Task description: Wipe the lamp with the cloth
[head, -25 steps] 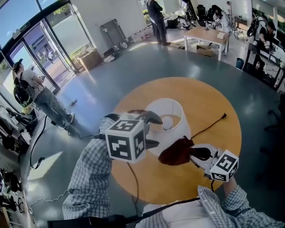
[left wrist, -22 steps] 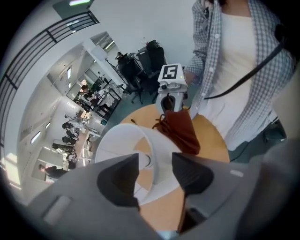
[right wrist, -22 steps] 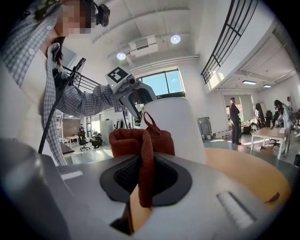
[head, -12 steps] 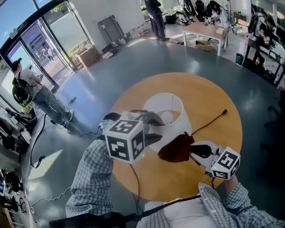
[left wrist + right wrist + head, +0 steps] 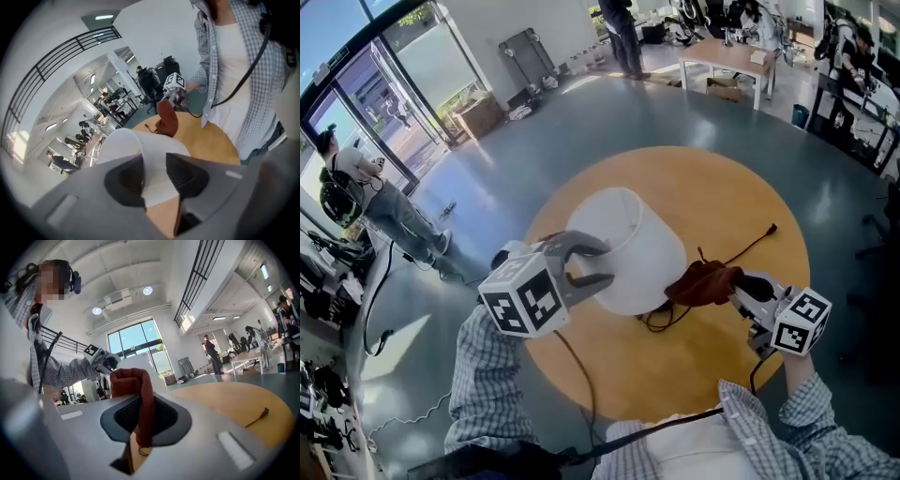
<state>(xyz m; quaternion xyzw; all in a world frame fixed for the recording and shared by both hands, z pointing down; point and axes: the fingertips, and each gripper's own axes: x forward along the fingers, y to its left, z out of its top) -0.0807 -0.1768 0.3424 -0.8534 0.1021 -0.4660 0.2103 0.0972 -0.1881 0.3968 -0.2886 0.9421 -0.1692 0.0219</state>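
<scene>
The lamp's white shade [image 5: 628, 248] leans over on the round wooden table [image 5: 722, 187], its open top turned to the upper left. My left gripper [image 5: 592, 264] is shut on the shade's rim, one jaw inside the wall and one outside, as the left gripper view shows on the shade [image 5: 140, 150]. A dark red cloth [image 5: 703, 281] is pinched in my right gripper [image 5: 739, 286], just right of the shade. In the right gripper view the cloth [image 5: 140, 394] stands up between the jaws. The lamp's black cord [image 5: 741, 251] trails across the table.
The table's edge lies close in front of the person holding the grippers. A person [image 5: 366, 187] stands by the glass doors at the left and another [image 5: 619, 37] at the far end. A wooden desk [image 5: 727, 56] stands at the back right.
The left jaws have closed on the shade's rim and tipped the lamp over to the left. The right gripper has carried the cloth to the right, off the shade's near side.
</scene>
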